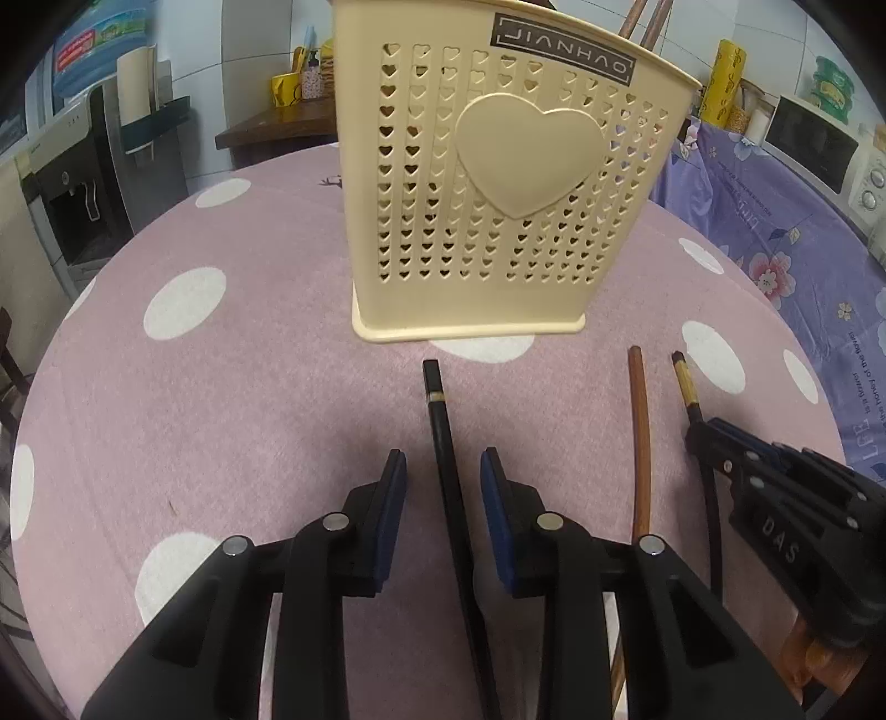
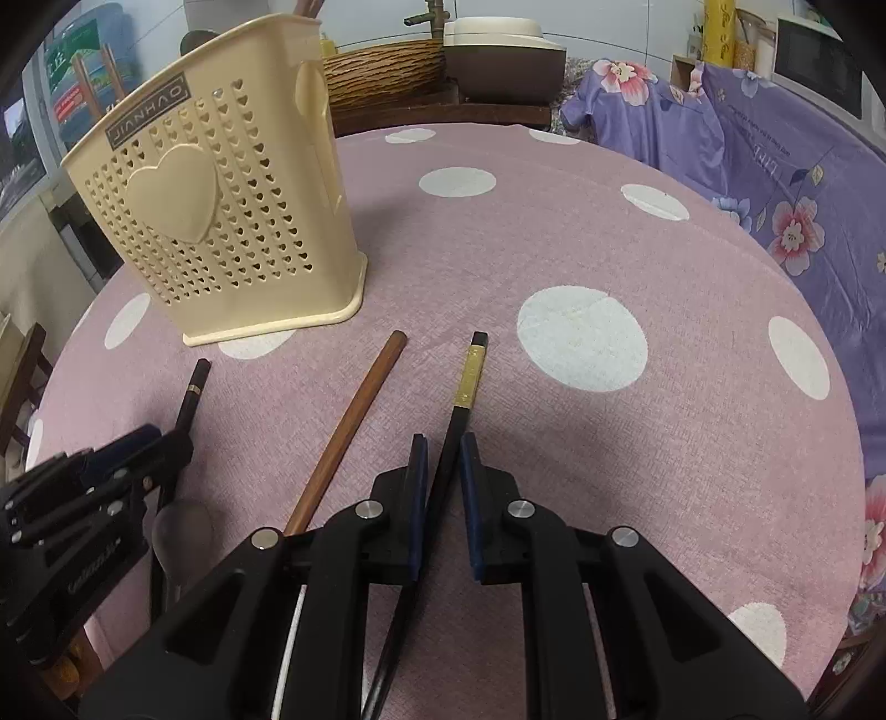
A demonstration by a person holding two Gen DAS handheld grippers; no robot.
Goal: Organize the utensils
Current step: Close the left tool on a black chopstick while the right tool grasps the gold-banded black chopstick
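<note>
A cream utensil holder [image 1: 470, 194] [image 2: 221, 221] with heart-shaped holes stands on the pink dotted tablecloth [image 1: 221, 415], and brown handles [image 1: 642, 22] stick out of its top. Three utensils lie in front of it. My left gripper [image 1: 443, 471] [image 2: 166, 443] straddles a black handle with a thin gold ring [image 1: 437, 404] [image 2: 194, 387], with a gap showing at each pad. A brown wooden handle [image 1: 639, 432] [image 2: 354, 415] lies loose between the grippers. My right gripper [image 2: 443, 451] [image 1: 700, 437] is shut on a black handle with a wide gold band [image 2: 468, 376] [image 1: 684, 382].
A purple floral cloth [image 2: 775, 183] covers furniture to the right of the round table. A microwave [image 1: 819, 144] stands beyond it. A water dispenser [image 1: 83, 183] is at the left. At the back are a wicker basket [image 2: 382, 72] and a cooker [image 2: 498, 61].
</note>
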